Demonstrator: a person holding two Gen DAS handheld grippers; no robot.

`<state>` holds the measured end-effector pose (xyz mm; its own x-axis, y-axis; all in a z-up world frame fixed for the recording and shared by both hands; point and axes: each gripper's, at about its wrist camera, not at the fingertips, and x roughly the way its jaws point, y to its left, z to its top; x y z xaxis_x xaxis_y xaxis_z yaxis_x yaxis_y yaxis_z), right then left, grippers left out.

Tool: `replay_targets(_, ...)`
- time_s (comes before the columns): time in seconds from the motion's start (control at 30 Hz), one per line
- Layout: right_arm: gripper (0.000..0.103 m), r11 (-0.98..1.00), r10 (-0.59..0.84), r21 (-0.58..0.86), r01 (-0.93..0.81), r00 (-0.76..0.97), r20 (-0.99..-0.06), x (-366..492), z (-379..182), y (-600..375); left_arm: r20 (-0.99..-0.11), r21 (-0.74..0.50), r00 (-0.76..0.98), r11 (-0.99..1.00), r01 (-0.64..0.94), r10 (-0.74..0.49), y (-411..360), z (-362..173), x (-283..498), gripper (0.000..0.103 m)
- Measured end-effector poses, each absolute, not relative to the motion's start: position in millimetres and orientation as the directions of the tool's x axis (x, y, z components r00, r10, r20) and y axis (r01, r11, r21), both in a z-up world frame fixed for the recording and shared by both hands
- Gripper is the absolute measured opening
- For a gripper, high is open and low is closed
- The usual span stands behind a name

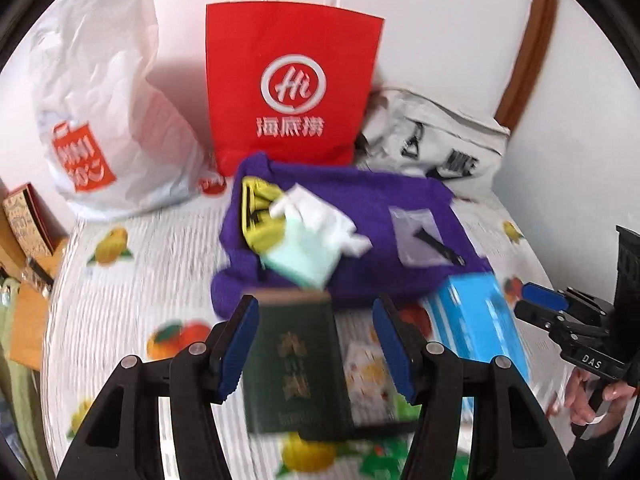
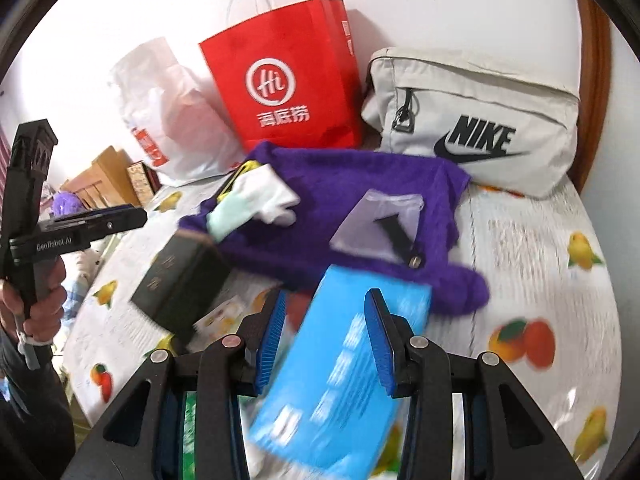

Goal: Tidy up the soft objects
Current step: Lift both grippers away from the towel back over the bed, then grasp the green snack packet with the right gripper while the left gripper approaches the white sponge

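Both grippers hang over the fruit-print bedsheet (image 1: 140, 264) with nothing in them. Left gripper (image 1: 316, 308): jaws apart; the dark green box (image 1: 296, 360) shows between the pads in its own view, but the right wrist view has it lying flat on the sheet, clear of that gripper. Right gripper (image 2: 326, 304): jaws apart; the blue pack (image 2: 340, 380) lies under it at lower centre of the frame and appears not to be pinched. Frames are motion-blurred, so contact is read with some caution. The soft items sit mid-frame: purple sweater (image 1: 360, 200) spread on the sheet, with white socks (image 1: 320, 216), a mint-green piece (image 1: 300, 256) and a yellow piece (image 1: 260, 216) heaped on its left part, and a clear pouch (image 1: 416, 236) with a black strap on its right part. Behind, along the wall: white plastic bag (image 1: 112, 92) upper left, red paper bag (image 1: 288, 60) upper centre, grey Nike bag (image 2: 480, 120) upper right. Judgement: the step in hand is choosing the next soft item. Advice: take the small pieces off the sweater first, one per gripper. Pinch each sock at a bunched fold, not a loose edge. Remove the pouch before lifting the sweater. Keep the fingers clear of the box and pack at the front edge of the sweater. The sweater probably needs both grippers at well-separated points to avoid trailing.
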<state>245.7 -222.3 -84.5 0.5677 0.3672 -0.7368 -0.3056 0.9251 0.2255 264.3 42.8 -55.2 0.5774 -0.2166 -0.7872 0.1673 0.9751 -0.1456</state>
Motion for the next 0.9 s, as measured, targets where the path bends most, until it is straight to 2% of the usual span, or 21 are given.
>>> replay_targets(0.37, 0.044, 0.892, 0.441, 0.301, -0.338, 0.499, -0.746, 159.2, -99.7, -203.1, -0.823, -0.221, 0.51, 0.968, 0.117, -0.25, 48.5, -90.7, 177.7, 0.057)
replay_targets(0.5, 0.045, 0.865, 0.473, 0.308, -0.396, 0.441, -0.763, 134.5, -115.7, -181.7, -0.82, -0.27, 0.506, 0.96, 0.072, -0.268, 62.4, -107.1, 150.7, 0.066)
replay_targets(0.6, 0.053, 0.843, 0.495, 0.312, -0.439, 0.403, -0.77, 130.0, -125.4, -164.6, -0.819, -0.287, 0.507, 0.957, 0.047, -0.27, 68.5, -119.9, 134.9, 0.066)
replay_targets(0.9, 0.055, 0.852, 0.417, 0.26, -0.455, 0.29, -0.862, 154.0, -163.9, -125.4, -0.812, -0.351, 0.488, 0.936, 0.028, -0.319, 84.5, -144.1, 113.4, 0.066)
